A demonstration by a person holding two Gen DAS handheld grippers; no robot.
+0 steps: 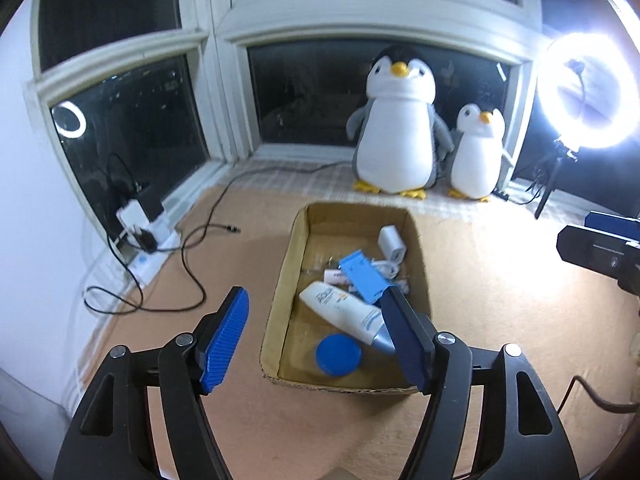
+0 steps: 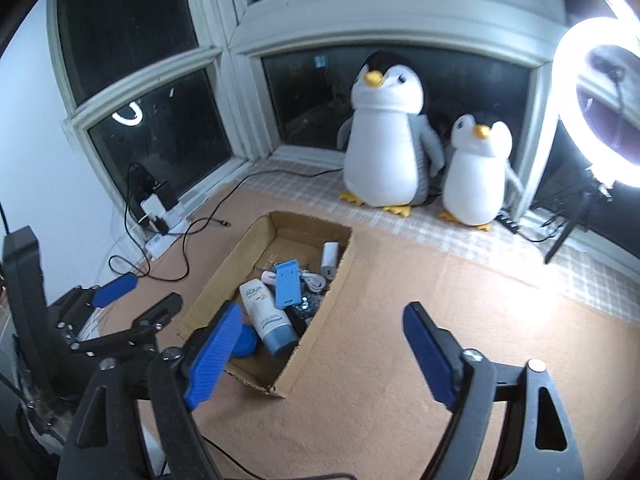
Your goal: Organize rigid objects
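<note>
**Both grippers empty above the box; contents already inside**

Left wrist view. Left gripper [image 1: 316, 336] hovers over the near-left part of the cardboard box [image 1: 280, 308], jaws spread wide, nothing between them. The box sits on the tan mat [image 1: 500, 300]. Inside: a white sunscreen tube [image 1: 340, 308] lying diagonally with its blue cap toward the near right, a round blue lid [image 1: 338, 354] at the near end, a blue rectangular block [image 1: 362, 276] resting on other items mid-box, a white charger [image 1: 392, 243] with its coiled cable toward the far right, and a small pink-and-white item [image 1: 334, 277], too blurred to name. No loose rigid object shows on the mat in this view.

Judgement: if a piece is to be taken out or re-set, come down vertically and keep the outer finger clear of the box wall; the blue block, lying on top, looks the easiest grasp across its short sides.

Right wrist view. Right gripper [image 2: 316, 350] hangs over bare mat just right of the box, jaws spread, empty. Its left finger overlaps the box's near end in the picture. Same contents are visible: tube, blue block, charger, lid partly hidden behind the finger. The left gripper appears at far left, low beside the box.

Judgement: sorting looks largely done.
</note>
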